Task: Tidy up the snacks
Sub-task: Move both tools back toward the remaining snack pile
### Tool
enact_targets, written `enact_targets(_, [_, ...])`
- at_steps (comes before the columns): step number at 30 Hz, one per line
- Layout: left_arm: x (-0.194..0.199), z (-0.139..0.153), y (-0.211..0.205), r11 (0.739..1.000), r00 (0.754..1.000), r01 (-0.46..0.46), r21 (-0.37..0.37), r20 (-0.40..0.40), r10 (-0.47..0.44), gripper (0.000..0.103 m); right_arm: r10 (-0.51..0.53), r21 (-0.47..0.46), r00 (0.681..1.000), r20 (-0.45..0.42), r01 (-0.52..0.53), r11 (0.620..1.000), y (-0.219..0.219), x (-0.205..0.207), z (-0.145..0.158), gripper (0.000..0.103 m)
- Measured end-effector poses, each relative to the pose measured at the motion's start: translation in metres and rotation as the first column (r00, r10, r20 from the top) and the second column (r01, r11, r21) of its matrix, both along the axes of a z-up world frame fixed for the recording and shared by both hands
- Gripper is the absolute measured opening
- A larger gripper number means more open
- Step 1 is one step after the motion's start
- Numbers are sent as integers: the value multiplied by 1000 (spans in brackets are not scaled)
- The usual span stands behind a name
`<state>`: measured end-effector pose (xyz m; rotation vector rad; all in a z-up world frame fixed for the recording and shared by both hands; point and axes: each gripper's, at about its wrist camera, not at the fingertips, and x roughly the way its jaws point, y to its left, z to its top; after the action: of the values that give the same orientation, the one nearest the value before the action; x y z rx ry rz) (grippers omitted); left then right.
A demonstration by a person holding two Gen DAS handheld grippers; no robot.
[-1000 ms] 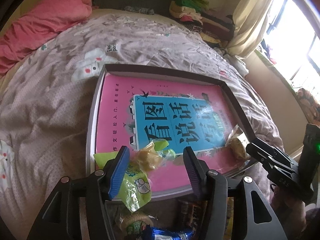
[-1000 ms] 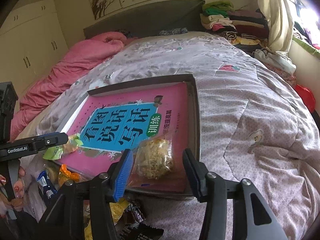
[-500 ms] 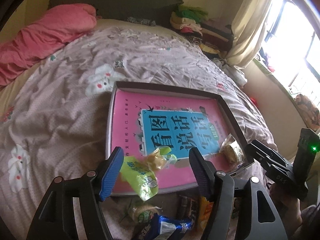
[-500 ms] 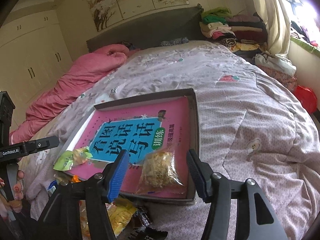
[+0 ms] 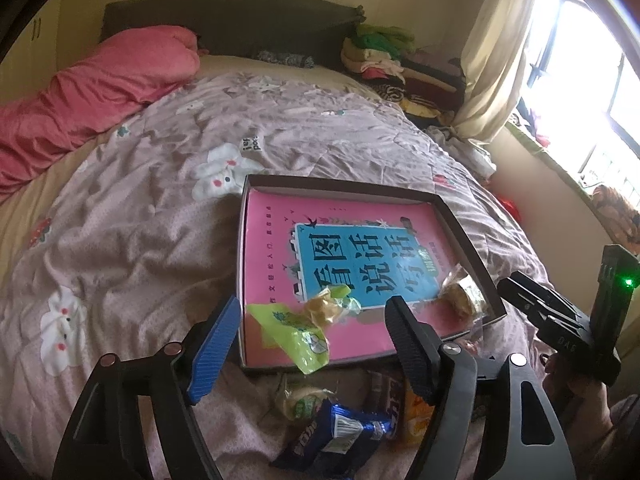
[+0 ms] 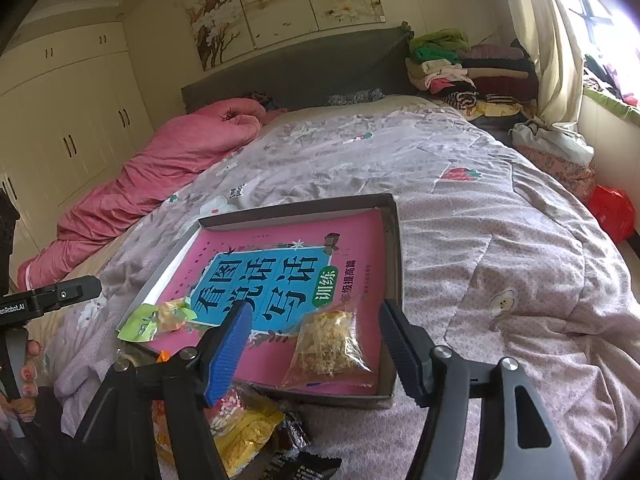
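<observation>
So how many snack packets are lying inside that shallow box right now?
2. A green packet lies at the box's near left corner, overhanging the edge; a clear packet lies at its near right corner. More snacks lie outside, partly hidden.

Tray (image 5: 472,240) interior mostly open: pink book (image 5: 272,256) covers the floor, with only the green snack packet (image 5: 296,328) at the near-left corner and the clear snack bag (image 6: 332,348) at the near-right. Loose wrappers (image 5: 340,428) crowd the quilt just before the tray's near wall. Quilt (image 6: 500,240) left, right and beyond the tray lies bare.
</observation>
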<state>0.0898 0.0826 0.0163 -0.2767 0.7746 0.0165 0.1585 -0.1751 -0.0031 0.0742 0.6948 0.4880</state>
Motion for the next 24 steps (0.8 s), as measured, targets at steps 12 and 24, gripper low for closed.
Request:
enact_targets(12, [-17, -9, -10, 999, 999, 31, 43, -31, -30, 79, -10, 34, 1000, 14, 9, 999, -10, -16, 9, 70])
enact_targets(24, [-38, -22, -15, 995, 996, 66, 76, -70, -61, 79, 5, 40, 1000, 12, -5, 999, -6, -26, 10, 70])
